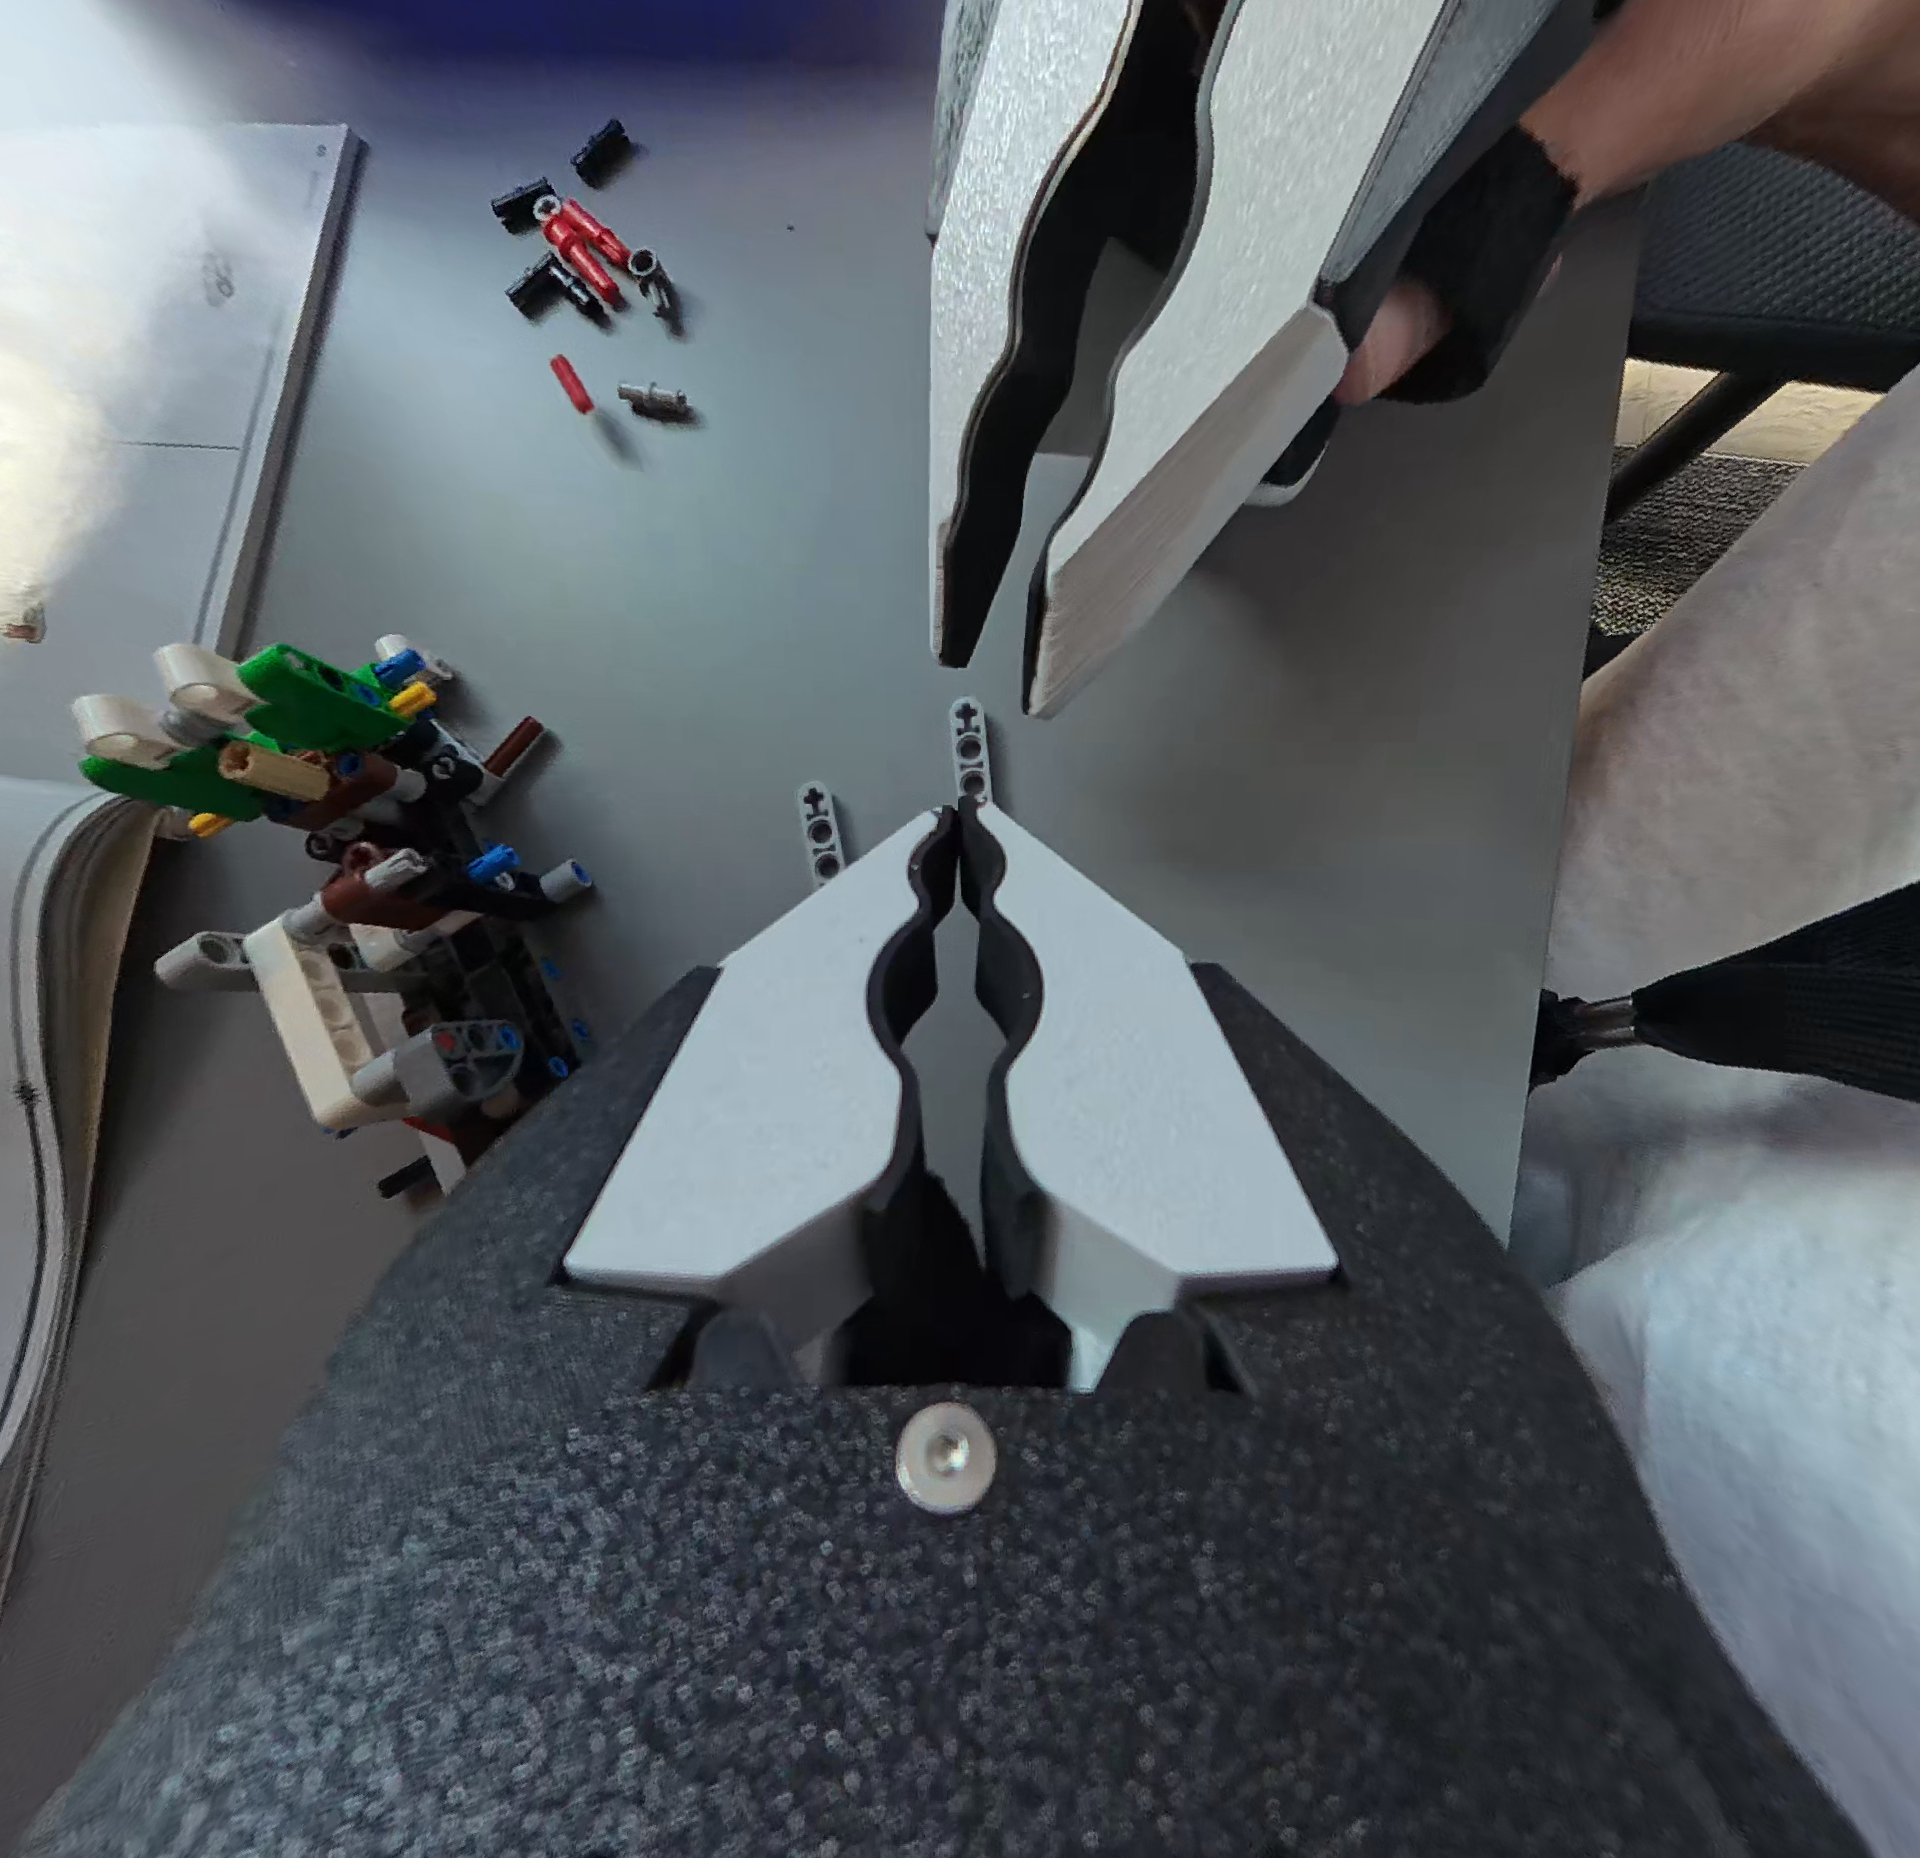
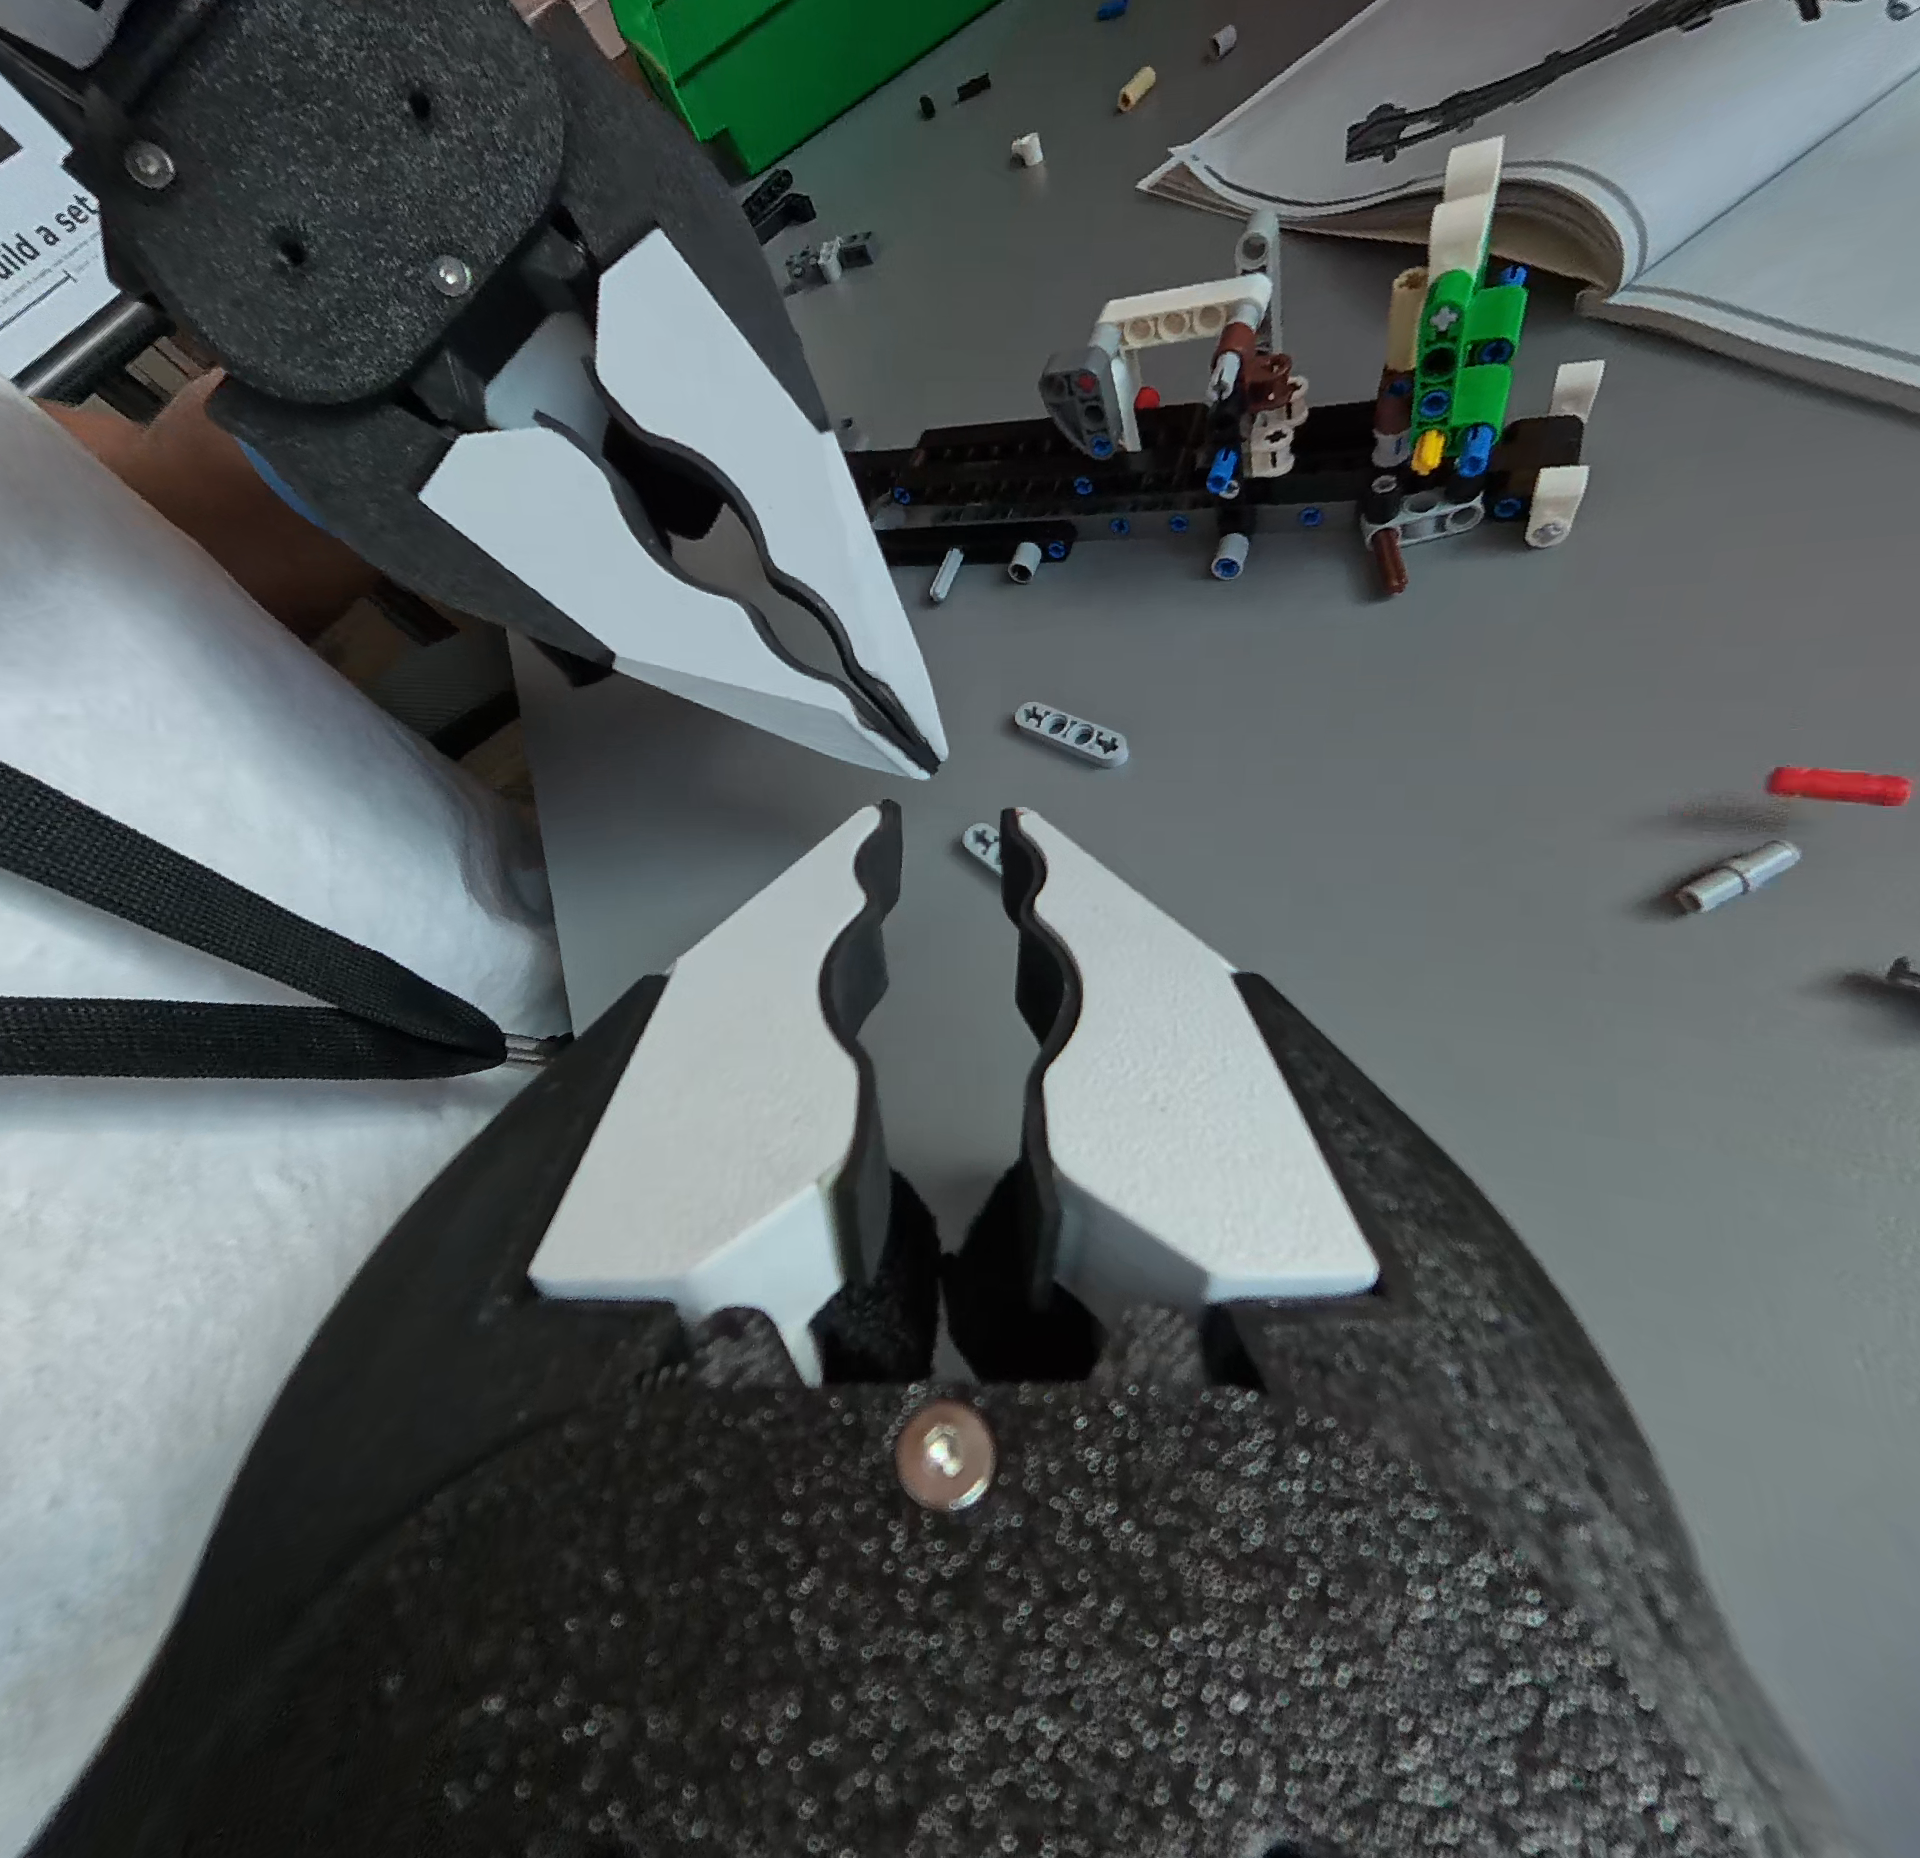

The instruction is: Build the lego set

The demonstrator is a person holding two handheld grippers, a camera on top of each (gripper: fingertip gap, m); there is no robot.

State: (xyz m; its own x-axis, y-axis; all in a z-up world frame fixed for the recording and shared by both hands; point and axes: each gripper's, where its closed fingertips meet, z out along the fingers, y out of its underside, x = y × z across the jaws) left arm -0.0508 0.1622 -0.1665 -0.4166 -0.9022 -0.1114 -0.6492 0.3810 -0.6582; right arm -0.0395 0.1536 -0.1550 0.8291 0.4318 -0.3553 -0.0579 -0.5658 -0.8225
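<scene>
Two small flat grey lego beams lie on the grey table near its edge. The nearer beam point(image 1: 969, 748) point(image 2: 982, 844) lies just past my left gripper point(image 1: 954, 816), which is shut and empty, its tips close to the beam's end. My right gripper point(image 2: 948, 816) is open, and the beam's end shows between its tips, by the right finger. The second beam point(image 1: 821, 832) point(image 2: 1070, 736) lies beside it. The partly built model point(image 1: 364, 873) point(image 2: 1247, 437), black with green, white and brown parts, stands farther off. Each gripper shows in the other's view: right point(image 1: 992, 681), left point(image 2: 930, 759).
An open instruction booklet point(image 2: 1714, 198) lies behind the model. A green box point(image 2: 790, 21) stands at the back. Loose red pins point(image 1: 582, 245), a red piece point(image 2: 1839, 785) and a grey pin point(image 2: 1735, 873) lie about. The table edge point(image 1: 1558, 769) is close, with a person's white-clothed lap beyond. Only a small space, under 4 cm, lies between the two pairs of fingers. The right tips stand about 12 cm off the grey pin point(image 2: 1735, 873). My left wrist view point(image 1: 648, 392) looks at it from another angle.
</scene>
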